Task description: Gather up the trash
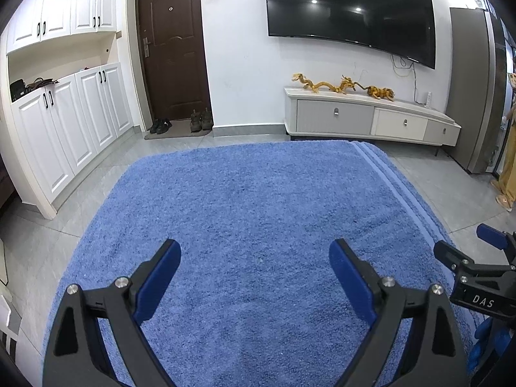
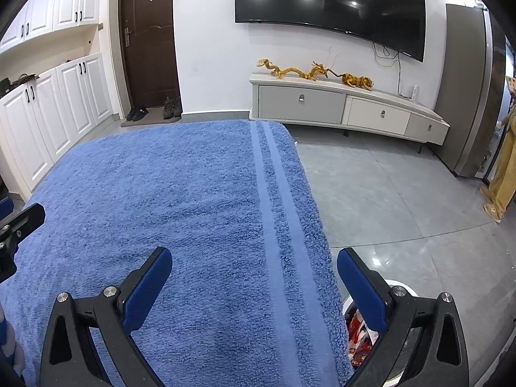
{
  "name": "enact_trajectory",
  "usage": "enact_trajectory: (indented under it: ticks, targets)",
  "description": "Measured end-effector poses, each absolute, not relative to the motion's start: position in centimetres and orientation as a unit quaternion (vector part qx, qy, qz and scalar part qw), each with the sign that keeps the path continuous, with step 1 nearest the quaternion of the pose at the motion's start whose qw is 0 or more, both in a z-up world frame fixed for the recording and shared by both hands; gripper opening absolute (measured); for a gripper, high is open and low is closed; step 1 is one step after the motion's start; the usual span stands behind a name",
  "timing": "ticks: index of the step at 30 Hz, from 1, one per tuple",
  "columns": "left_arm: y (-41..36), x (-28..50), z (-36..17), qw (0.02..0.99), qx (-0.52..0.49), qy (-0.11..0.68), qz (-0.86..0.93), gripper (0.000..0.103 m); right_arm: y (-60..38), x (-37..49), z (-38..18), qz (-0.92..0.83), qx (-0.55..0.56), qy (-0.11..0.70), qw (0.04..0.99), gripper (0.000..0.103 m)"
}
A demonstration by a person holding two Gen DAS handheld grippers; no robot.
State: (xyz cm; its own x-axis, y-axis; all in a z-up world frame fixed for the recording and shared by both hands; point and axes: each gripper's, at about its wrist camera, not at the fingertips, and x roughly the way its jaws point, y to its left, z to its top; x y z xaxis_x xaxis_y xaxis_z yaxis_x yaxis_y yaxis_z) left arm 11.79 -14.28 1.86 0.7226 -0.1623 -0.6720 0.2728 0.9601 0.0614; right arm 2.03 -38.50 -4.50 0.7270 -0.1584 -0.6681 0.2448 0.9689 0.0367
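My left gripper [image 1: 254, 253] is open and empty above a blue towel-covered surface [image 1: 251, 200]. My right gripper [image 2: 254, 262] is open and empty over the towel's right edge [image 2: 290, 193]. A white trash bin [image 2: 391, 282] stands on the floor below the right finger, with red and white wrappers [image 2: 358, 335] inside. The right gripper's tip also shows in the left wrist view [image 1: 464, 258], and the left gripper's tip shows in the right wrist view [image 2: 22, 219]. No loose trash shows on the towel.
A white TV stand [image 1: 371, 119] with golden figurines [image 1: 342, 85] lines the far wall under a TV [image 1: 348, 13]. White cabinets [image 1: 64, 129] stand left, beside a brown door [image 1: 174, 51] with shoes. A person in yellow [image 2: 503, 167] stands at the far right on the grey tiled floor.
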Motion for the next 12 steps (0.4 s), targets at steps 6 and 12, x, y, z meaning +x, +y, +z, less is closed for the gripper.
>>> enact_trajectory:
  ticks: [6, 12]
  targets:
    - [-13.87, 11.97, 1.73, 0.923, 0.07, 0.36, -0.117, 0.093, -38.39, 1.84, -4.47, -0.108, 0.059, 0.351, 0.928, 0.103]
    - [-13.41, 12.1, 1.52, 0.921, 0.061, 0.368, -0.112, 0.093, -38.4, 1.75, -4.31, -0.109, 0.058, 0.348, 0.929, 0.103]
